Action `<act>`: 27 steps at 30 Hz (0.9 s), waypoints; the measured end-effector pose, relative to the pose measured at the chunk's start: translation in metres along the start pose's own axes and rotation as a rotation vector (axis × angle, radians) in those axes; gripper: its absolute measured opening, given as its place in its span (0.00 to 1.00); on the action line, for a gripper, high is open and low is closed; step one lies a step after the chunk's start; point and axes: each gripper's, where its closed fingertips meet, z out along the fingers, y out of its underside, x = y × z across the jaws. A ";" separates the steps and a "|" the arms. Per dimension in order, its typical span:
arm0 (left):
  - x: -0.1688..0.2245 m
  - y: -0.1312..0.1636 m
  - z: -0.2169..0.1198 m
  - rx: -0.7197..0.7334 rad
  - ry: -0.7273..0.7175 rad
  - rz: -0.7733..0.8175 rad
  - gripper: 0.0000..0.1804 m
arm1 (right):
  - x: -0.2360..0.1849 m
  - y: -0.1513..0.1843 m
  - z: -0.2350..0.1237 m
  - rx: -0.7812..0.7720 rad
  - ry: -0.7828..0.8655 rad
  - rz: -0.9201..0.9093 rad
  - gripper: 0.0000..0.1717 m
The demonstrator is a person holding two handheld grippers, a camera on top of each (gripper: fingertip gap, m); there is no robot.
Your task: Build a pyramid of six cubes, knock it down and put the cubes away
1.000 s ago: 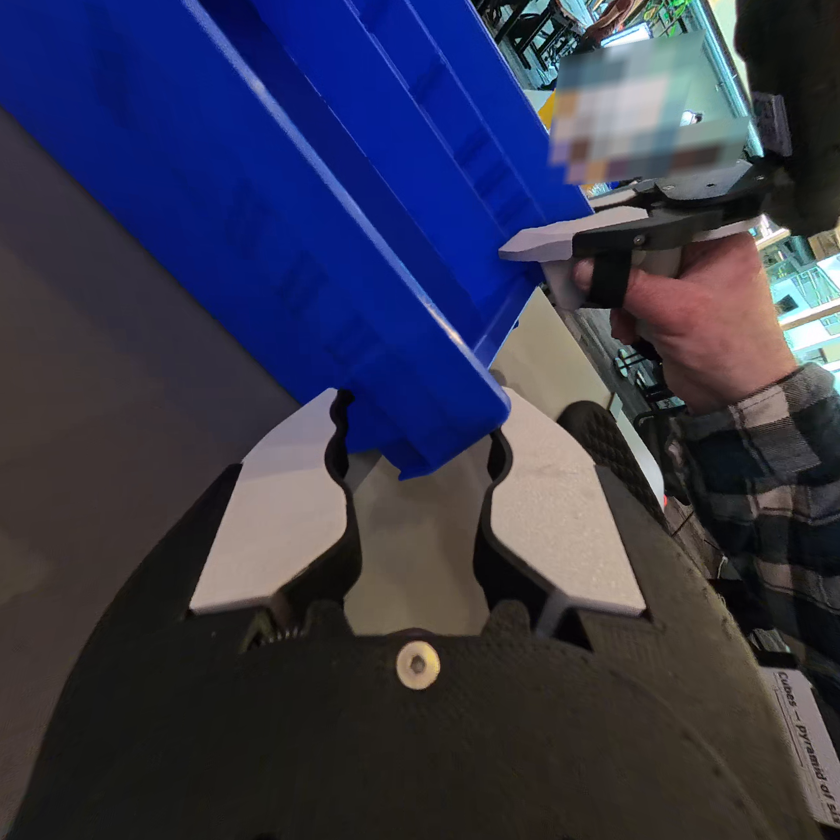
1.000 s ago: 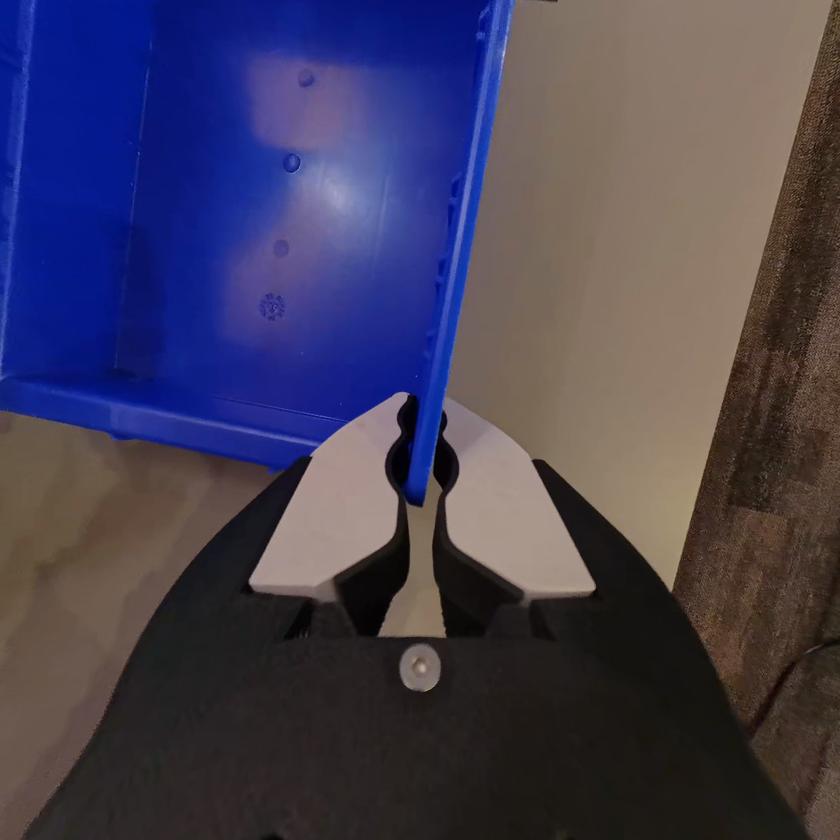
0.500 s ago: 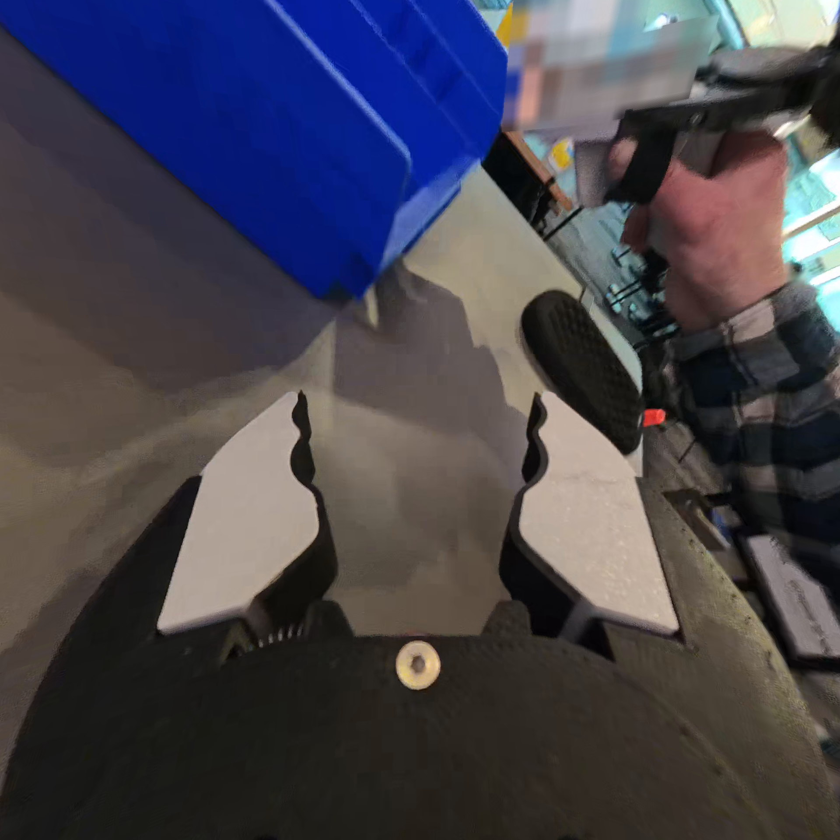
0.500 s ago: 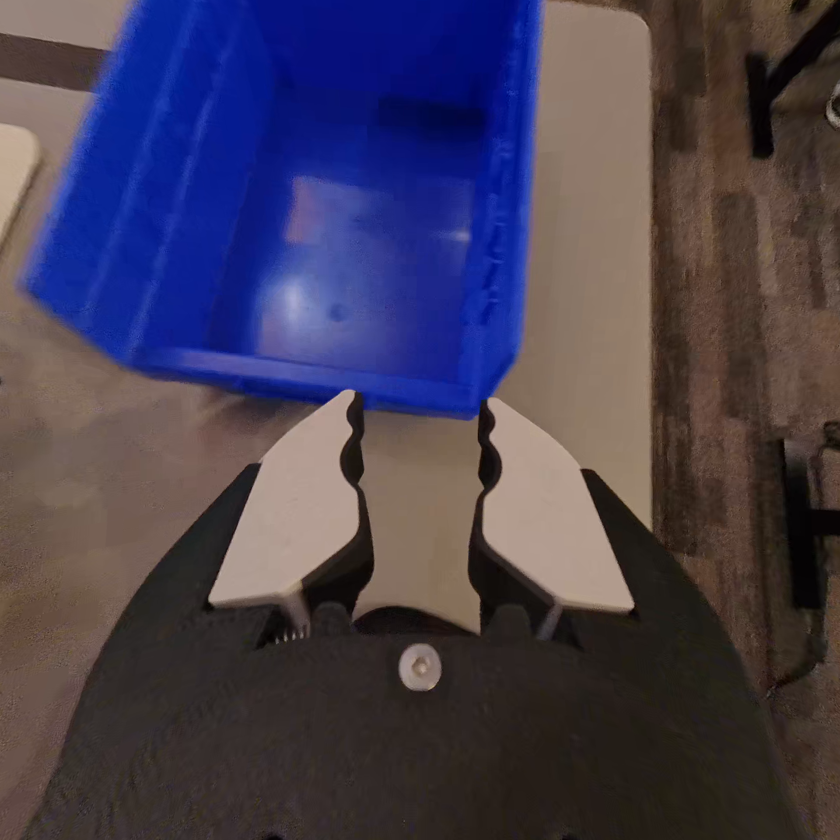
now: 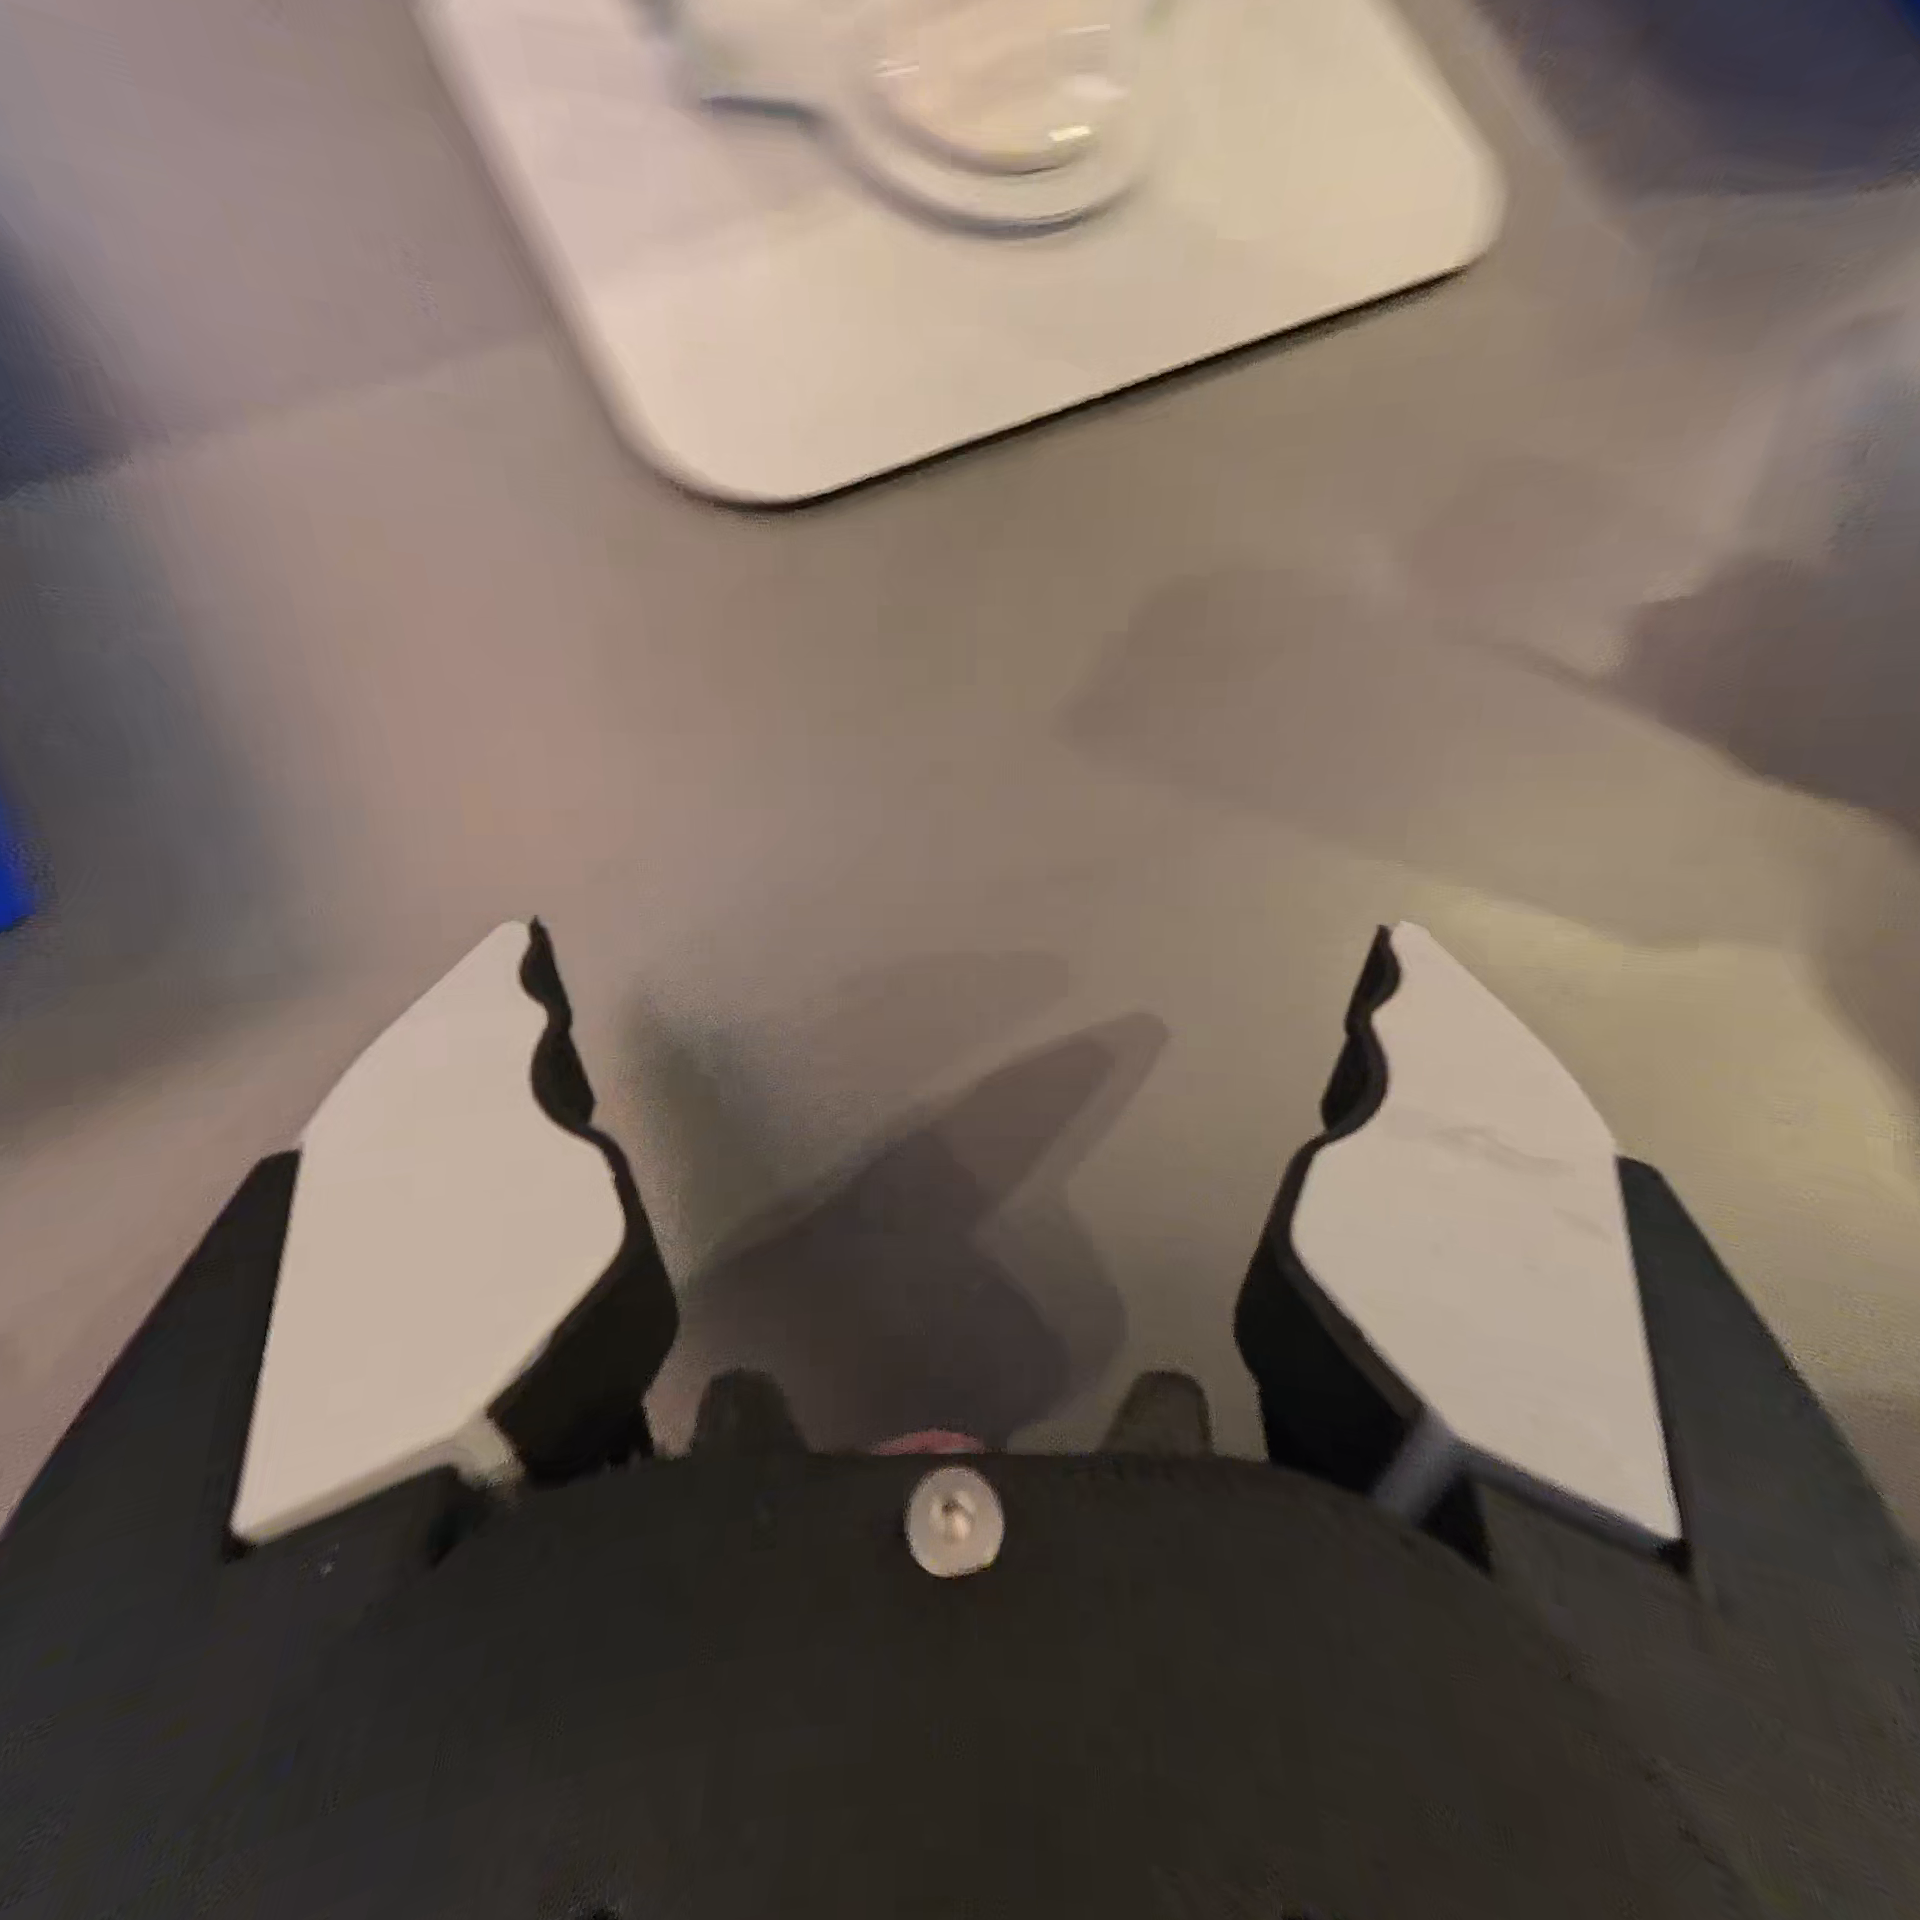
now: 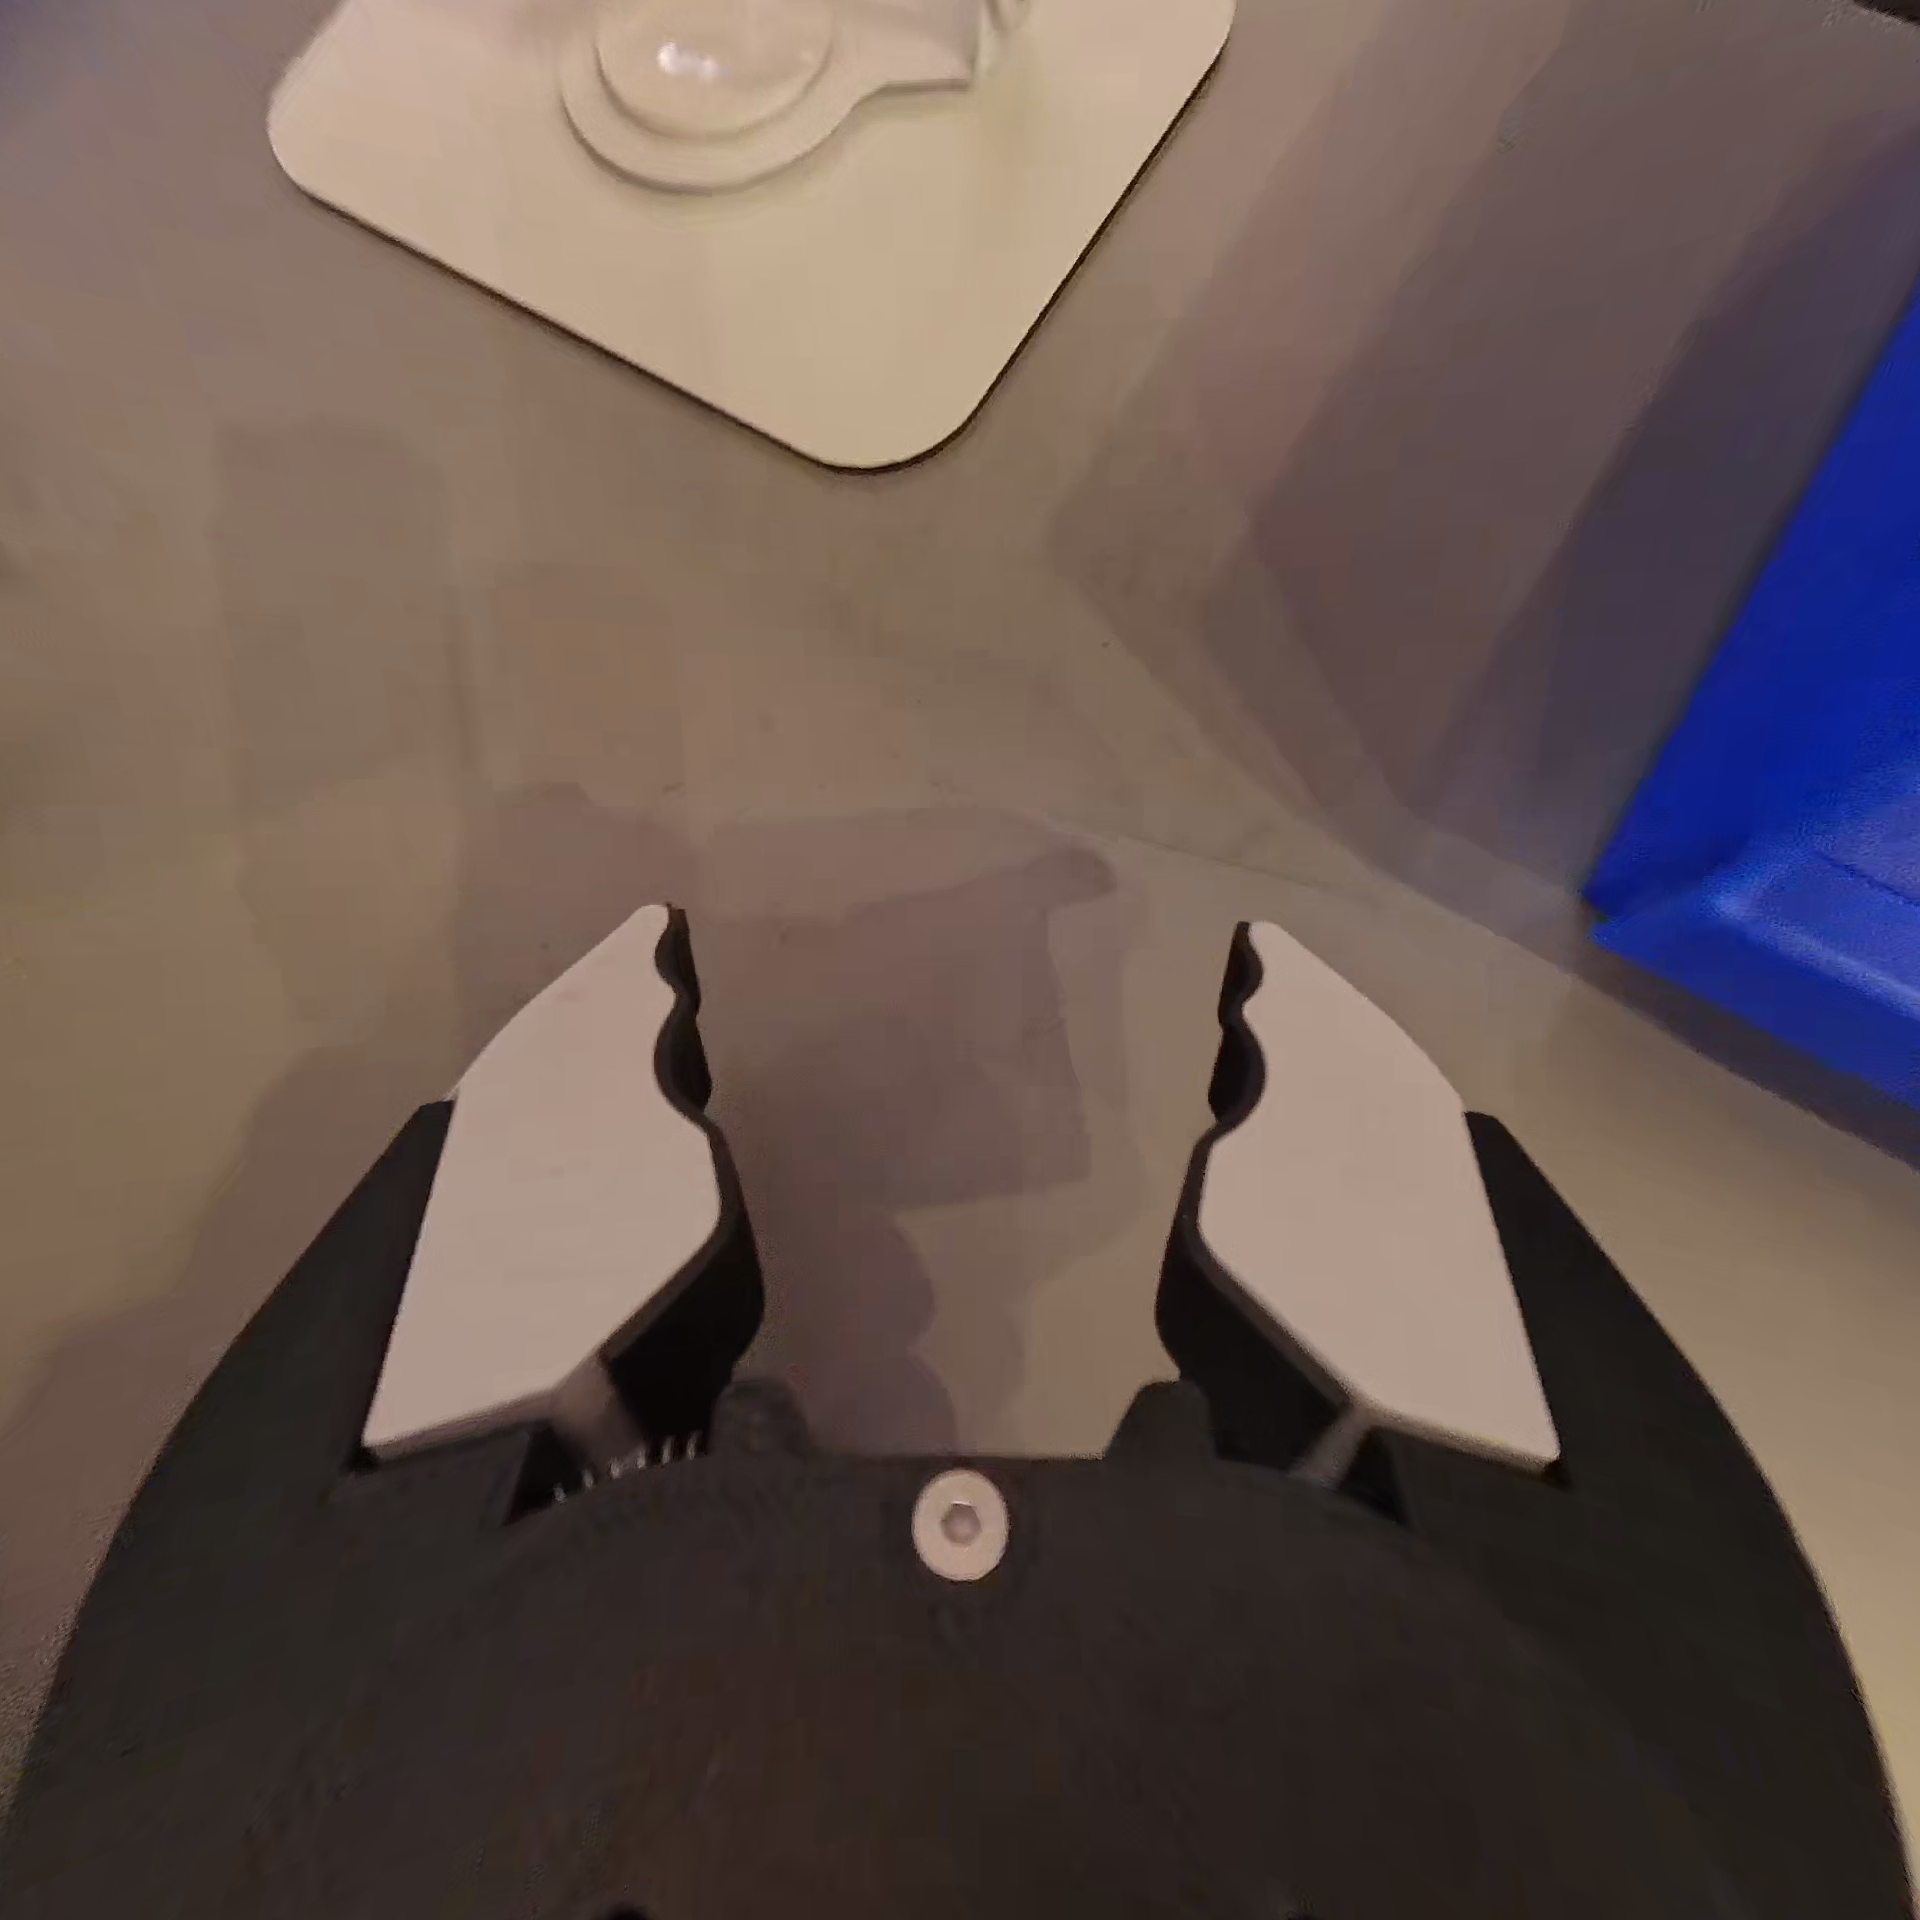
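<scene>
Both hand-held grippers, left (image 5: 954, 935) and right (image 6: 956, 925), have let go of the blue bin (image 6: 1787, 790); we hold them wide open, empty, over bare worktop (image 6: 312, 727). Bin sits at three o'clock; no cubes visible, so we should look around before reaching.

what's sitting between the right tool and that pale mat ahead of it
Nothing: only bare grey table between the open right tool and the mat, per the right wrist view.

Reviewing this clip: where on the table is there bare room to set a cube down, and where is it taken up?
Bare grey table runs from both open, empty claws, left and right, up to the white mat. The mat's far end is taken by a clear dish. The blue bin crowds the right edge in the right wrist view.
</scene>
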 end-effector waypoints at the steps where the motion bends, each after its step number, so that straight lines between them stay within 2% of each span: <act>1: -0.019 0.005 -0.007 -0.007 -0.064 -0.004 0.77 | -0.002 0.001 0.007 -0.009 0.012 -0.017 0.57; 5: -0.093 0.029 -0.034 -0.064 -0.297 -0.054 0.81 | 0.001 -0.004 0.024 -0.006 0.054 0.011 0.64; 8: -0.131 0.049 -0.048 -0.090 -0.378 -0.155 0.81 | 0.007 -0.002 0.035 -0.030 0.100 0.020 0.69; 11: -0.159 0.063 -0.055 -0.112 -0.463 -0.179 0.81 | 0.009 0.003 0.043 -0.050 0.130 0.031 0.73; 17: -0.167 0.062 -0.052 -0.048 -0.464 -0.214 0.81 | 0.009 0.001 0.047 -0.018 0.180 0.042 0.75; 27: -0.168 0.063 -0.048 -0.056 -0.429 -0.241 0.81 | 0.009 0.001 0.047 0.009 0.194 0.047 0.74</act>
